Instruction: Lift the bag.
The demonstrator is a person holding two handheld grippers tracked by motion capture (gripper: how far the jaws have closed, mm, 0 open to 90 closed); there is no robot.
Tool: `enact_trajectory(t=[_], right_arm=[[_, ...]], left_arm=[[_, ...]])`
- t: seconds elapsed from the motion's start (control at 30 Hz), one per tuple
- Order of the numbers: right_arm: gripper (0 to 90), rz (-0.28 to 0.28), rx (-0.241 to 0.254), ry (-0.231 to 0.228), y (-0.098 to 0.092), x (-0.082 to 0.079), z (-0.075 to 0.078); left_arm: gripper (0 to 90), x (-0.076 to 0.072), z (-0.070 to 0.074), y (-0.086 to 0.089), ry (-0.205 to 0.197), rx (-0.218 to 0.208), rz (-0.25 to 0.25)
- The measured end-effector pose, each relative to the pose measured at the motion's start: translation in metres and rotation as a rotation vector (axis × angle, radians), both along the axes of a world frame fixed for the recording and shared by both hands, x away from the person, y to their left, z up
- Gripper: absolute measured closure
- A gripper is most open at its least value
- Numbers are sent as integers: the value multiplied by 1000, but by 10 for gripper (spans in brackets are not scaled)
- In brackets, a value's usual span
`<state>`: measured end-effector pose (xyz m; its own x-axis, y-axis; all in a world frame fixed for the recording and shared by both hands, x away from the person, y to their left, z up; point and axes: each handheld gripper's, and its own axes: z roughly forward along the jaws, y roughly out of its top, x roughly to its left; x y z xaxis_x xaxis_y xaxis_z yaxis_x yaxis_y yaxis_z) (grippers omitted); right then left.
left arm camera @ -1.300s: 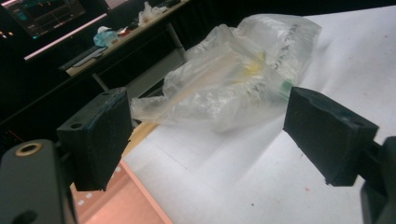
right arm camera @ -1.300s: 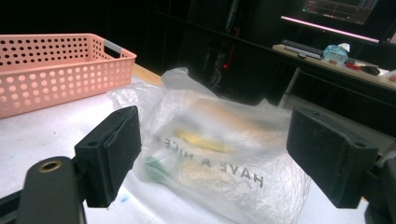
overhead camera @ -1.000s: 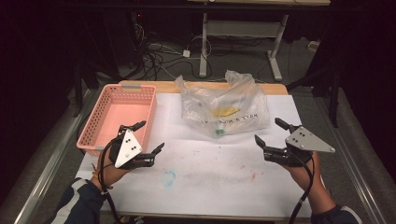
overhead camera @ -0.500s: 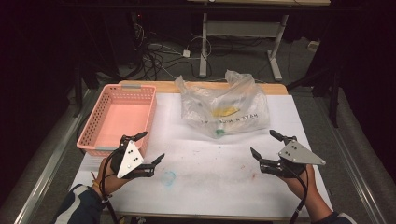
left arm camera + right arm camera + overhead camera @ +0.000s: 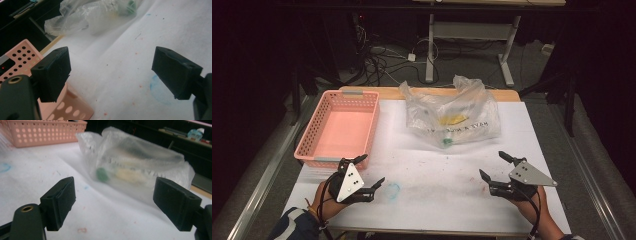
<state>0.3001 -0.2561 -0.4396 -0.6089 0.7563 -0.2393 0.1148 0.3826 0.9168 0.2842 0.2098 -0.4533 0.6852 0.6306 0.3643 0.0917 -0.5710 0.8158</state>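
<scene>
On my screens the basket (image 5: 339, 127) is salmon pink, its walls patterned with rows of round holes. The bag (image 5: 452, 112) is clear, milky plastic with dark lettering, and something yellow and something green show through it. The bench (image 5: 447, 175) has a white top, speckled with faint red marks and one light-blue smear. My left tool (image 5: 371, 172) and right tool (image 5: 494, 167) are black, each under a grey plate.

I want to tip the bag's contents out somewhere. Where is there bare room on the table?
The widest bare patch is the white sheet between the left gripper and the right gripper, in front of the plastic bag. The pink basket is also empty inside. The far middle is crowded by the bag.
</scene>
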Motion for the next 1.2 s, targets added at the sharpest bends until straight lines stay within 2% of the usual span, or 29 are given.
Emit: enact_trajectory(t=[0.17,0.23,0.33,0.4,0.43,0.6,0.67,0.73,0.87,1.0,1.2], right_arm=[[187,-14,-23,24,1,-5,-16],[189,-3,-19,60,2,-6,-22],[188,15,-65,77,7,-8,-30],[189,23,-82,53,9,-9,-29],[189,25,-73,46,9,-10,-28],[189,39,-82,35,11,-14,-27],[188,29,-101,16,12,-16,-25],[188,28,-97,-2,12,-17,-23],[189,22,-88,7,10,-16,-23],[188,21,-58,32,8,-14,-23],[189,16,-61,28,7,-14,-22]], left_arm=[[153,-3,-10,1,8,22,7],[153,-2,-11,0,19,28,7],[153,-2,-11,-1,22,26,4],[153,-2,-11,-1,24,21,3],[153,-2,-11,-1,28,17,2],[153,0,-10,-1,31,8,6],[153,1,-9,-1,29,4,11],[153,1,-9,-1,31,1,10],[153,2,-9,-1,35,4,10],[153,4,-9,-2,38,5,13],[153,3,-9,-3,42,9,8]])
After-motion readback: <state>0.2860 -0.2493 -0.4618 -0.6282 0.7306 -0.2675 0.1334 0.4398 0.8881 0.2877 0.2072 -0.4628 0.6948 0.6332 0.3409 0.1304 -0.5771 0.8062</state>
